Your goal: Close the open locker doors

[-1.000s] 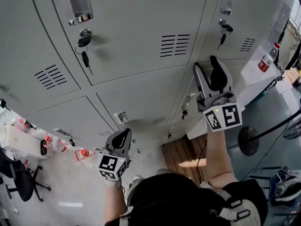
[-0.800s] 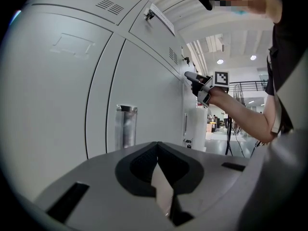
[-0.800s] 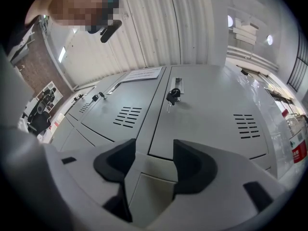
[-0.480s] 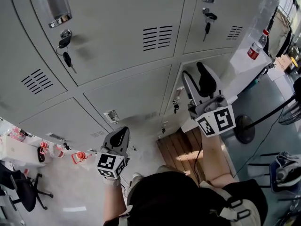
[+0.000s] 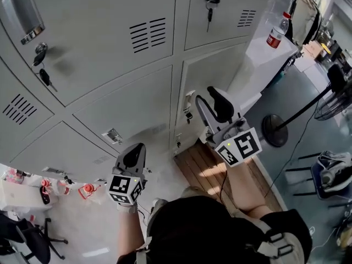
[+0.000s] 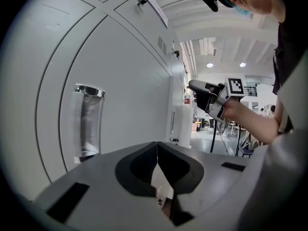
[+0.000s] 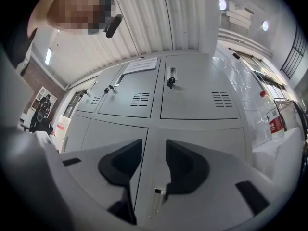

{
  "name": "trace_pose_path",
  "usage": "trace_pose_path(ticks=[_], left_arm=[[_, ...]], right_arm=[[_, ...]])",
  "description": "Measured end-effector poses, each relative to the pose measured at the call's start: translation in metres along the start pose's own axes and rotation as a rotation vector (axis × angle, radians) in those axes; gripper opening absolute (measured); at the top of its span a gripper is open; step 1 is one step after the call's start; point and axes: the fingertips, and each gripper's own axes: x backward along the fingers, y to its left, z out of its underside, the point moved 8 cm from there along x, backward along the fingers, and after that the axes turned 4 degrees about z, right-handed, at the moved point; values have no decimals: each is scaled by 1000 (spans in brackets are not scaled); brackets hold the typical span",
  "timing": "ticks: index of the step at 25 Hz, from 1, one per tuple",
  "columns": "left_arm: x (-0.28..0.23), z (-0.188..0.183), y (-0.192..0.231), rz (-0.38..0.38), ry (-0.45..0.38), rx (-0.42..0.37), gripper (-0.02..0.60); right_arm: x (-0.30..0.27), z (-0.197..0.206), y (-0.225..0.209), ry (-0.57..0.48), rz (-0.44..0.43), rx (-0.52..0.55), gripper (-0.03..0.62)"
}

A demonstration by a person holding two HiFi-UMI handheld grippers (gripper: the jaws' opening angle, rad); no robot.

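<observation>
Grey painted steel over most of the head view, belonging to the locker bank (image 5: 110,37). Shows an upper and a lower tier of doors, all lying flush with the frame as far as visible. Finds no door standing ajar in any view. Cannot confirm the foot of the bank, partly hidden behind the person's head and arms.

Places the lower right door (image 5: 212,70) directly ahead of the right tool (image 5: 213,100). Reads its seams as even in the right gripper view, so apparently shut or within a touch of shut.

Notes a white desk (image 5: 258,56) against the right end of the bank, carrying a red-labelled bottle (image 5: 276,32), well apart from both tools.

Finds the right tool near the lower right door with no contact evident. Has its jaws part-way apart and closing, with nothing between them, only the door seam in the background.

Finds the left tool (image 5: 135,155) lower down, near the lower left doors, jaws together with tips meeting, empty.

Records keys (image 5: 44,76) hanging in the upper locks.

Judges the task done, or very nearly so, for the doors in view. Leaves at most a final press on the lower right door and a check of any doors outside the frame.
</observation>
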Motion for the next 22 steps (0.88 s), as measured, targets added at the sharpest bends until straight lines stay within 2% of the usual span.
trace_pose_path(ticks=[13,22], left_arm=[[-44,10,-27,197,34,-4,11],[-65,22,-47,324,68,-1,11]], right_arm=[[62,51,24,201,45,-55,140],[99,76,32,299,89,-81,140]])
